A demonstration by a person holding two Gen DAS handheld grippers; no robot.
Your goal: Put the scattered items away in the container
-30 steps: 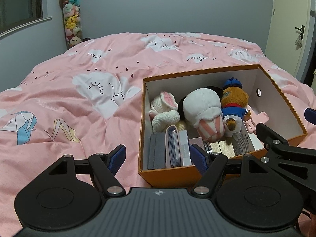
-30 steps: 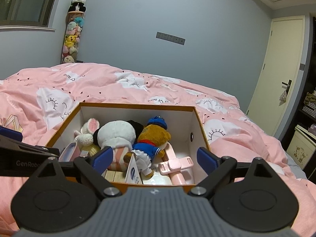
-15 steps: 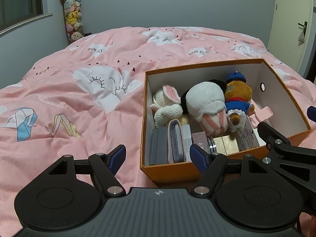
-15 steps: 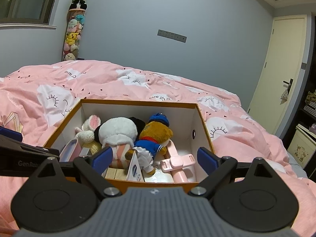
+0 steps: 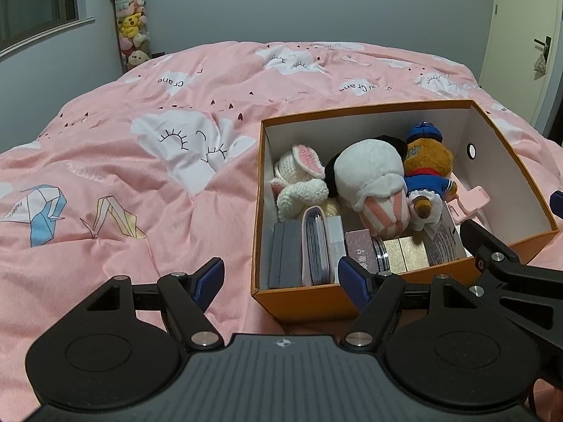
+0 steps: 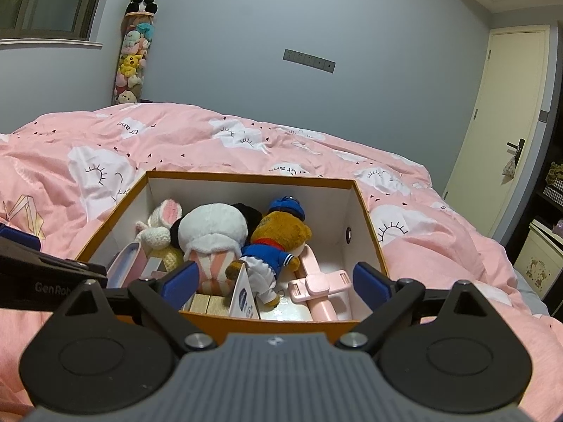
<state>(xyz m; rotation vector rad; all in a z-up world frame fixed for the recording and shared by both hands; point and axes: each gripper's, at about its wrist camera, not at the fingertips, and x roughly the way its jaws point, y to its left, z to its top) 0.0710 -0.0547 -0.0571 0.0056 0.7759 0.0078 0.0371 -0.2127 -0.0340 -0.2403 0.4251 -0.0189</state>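
Left wrist view: hovering, left gripper [image 5: 281, 277] jaws apart and empty, orange box [image 5: 302, 299] lying right of centre; right gripper [image 6: 276, 279] likewise gaping, facing it squarely, nearer.

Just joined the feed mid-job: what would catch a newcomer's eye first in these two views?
The orange box on the pink duvet, packed full: a white crochet bunny at its left, a big white plush in the middle, a brown bear in blue to the right, small boxes along the near wall. Both the left gripper and right gripper hang open and empty before it.
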